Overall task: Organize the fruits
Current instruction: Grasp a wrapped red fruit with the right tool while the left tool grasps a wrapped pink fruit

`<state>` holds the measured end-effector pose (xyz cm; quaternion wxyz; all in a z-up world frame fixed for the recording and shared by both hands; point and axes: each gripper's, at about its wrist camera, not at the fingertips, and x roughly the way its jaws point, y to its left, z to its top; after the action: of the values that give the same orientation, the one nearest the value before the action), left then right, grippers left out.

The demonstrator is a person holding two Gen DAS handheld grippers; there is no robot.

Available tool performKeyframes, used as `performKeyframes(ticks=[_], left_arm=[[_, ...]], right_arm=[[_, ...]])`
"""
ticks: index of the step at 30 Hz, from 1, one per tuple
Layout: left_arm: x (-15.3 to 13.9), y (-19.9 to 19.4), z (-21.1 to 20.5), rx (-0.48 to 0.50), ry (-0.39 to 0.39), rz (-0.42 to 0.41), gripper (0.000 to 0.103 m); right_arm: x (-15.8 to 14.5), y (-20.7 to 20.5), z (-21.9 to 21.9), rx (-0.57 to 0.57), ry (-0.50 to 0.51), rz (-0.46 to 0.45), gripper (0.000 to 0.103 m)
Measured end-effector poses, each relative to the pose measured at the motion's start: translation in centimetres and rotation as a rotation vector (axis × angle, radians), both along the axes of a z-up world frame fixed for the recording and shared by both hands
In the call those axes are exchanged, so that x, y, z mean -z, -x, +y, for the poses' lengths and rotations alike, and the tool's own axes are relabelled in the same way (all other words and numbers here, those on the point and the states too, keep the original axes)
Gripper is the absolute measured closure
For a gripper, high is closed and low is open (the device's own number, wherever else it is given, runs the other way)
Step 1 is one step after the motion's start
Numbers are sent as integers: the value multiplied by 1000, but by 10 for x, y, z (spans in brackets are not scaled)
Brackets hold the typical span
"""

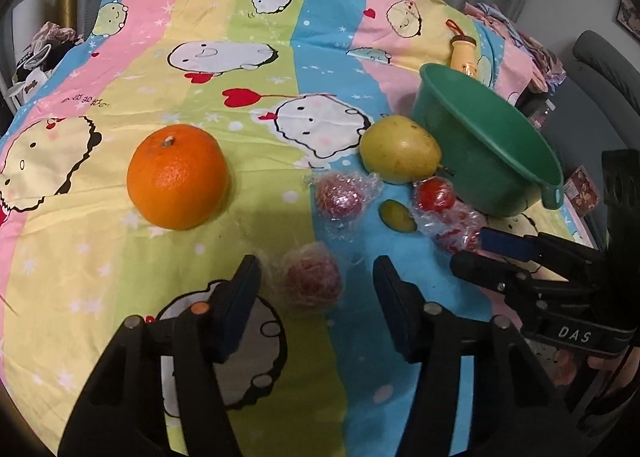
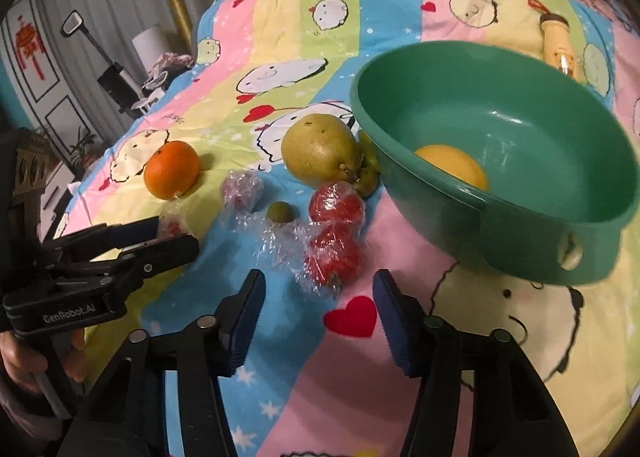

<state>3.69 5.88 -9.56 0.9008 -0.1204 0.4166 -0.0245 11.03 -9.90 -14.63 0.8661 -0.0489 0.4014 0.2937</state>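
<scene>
The step in hand looks like gathering loose fruit into the green bowl [image 2: 520, 129], which already holds one yellow fruit [image 2: 454, 167]; the rest lies on the cartoon-print cloth [image 1: 240, 33] over the surface.

The left claw [image 1: 316, 289] is wide and holds nothing; in its own view a red fruit in cling film [image 1: 314, 283] sits on the cloth right between its fingers, apart from both pads as far as I can tell; so I judge this fruit the left claw's pick.

The right claw [image 2: 318, 293] is likewise wide and empty; just ahead of it lie two wrapped red fruits, the nearer one [image 2: 334, 253] touching the one behind [image 2: 338, 203].

Other fruit: an orange [image 1: 178, 177] well to the left; a pear [image 1: 400, 149] resting against the bowl's wall; another wrapped red fruit [image 1: 340, 197] and a small green fruit [image 1: 396, 215] between them; a yellow bottle-shaped thing [image 1: 464, 51] lies beyond the bowl.

The next move, by my reading, calls for the left claw to settle a little lower and close gently round the wrapped fruit; the film is slick and crinkled, so the pads should meet the fruit's widest part, not loose wrap; then a lift and a carry rightward over the rim, keeping clear of the right claw [image 1: 492, 253], which sits near the bowl in that path.
</scene>
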Motion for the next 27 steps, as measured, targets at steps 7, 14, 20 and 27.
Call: performKeyframes(ticks=[7, 14, 20, 27], left_arm=[[4, -1, 8, -28, 8, 12, 61], [4, 0, 8, -14, 30, 6, 72], [-1, 9, 12, -14, 54, -3, 73], [-17, 23, 13, -15, 121, -44, 73]], right_arm=[[5, -6, 1, -12, -20, 17, 62], [2, -2, -6, -10, -59, 27, 71], [-14, 18, -28, -50, -195, 34, 71], [-33, 32, -58, -111, -388, 54, 71]])
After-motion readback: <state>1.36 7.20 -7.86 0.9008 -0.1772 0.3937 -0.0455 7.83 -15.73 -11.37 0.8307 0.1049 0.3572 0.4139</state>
